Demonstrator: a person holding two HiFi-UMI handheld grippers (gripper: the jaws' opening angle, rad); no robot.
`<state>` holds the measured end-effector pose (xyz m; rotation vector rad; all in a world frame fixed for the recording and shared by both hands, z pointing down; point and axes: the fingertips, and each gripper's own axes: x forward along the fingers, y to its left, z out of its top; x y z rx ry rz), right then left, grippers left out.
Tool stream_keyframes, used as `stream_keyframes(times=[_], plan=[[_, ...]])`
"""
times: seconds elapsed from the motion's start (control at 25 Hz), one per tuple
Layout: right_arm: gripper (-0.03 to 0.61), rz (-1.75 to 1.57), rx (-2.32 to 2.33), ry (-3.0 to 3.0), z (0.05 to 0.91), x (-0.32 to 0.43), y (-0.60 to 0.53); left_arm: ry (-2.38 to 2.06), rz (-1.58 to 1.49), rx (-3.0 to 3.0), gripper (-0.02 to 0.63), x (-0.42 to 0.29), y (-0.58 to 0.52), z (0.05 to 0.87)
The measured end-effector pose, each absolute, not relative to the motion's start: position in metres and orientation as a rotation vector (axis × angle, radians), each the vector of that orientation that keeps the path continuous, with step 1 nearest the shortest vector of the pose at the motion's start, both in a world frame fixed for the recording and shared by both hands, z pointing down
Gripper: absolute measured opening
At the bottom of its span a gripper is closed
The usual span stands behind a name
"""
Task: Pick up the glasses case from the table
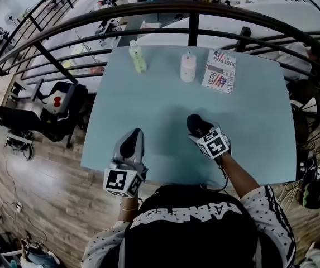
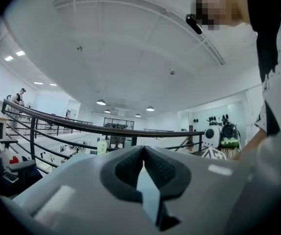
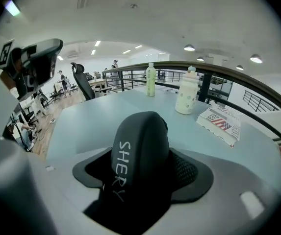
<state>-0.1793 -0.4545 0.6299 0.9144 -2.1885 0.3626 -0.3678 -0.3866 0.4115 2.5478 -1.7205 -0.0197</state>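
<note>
The glasses case [image 3: 140, 148] is black and rounded, with white lettering along its side. My right gripper [image 3: 142, 173] is shut on it, the case standing up between the dark pads. In the head view the case [image 1: 194, 121] and right gripper [image 1: 197, 129] are over the front middle of the pale blue table [image 1: 148, 110]. Whether the case still touches the table I cannot tell. My left gripper [image 1: 130, 144] hovers at the table's front left edge, tilted upward; in its own view the left gripper [image 2: 143, 151] has its pads pressed together with nothing between them.
At the table's far side stand a green bottle [image 1: 138, 57] and a pale bottle [image 1: 188, 67], with a flag-printed magazine [image 1: 219, 71] to their right. A black railing [image 1: 193, 29] curves behind the table. An office chair [image 1: 59, 108] stands left of it.
</note>
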Motion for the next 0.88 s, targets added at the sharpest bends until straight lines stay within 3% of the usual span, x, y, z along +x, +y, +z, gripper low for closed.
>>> stream_keyframes(times=[0.88], plan=[[0.365,0.367,1.323,-2.5,0.484,-0.1,-0.426,-1.528,0.048,2.711,0.0,-0.285,-0.387,0.399]])
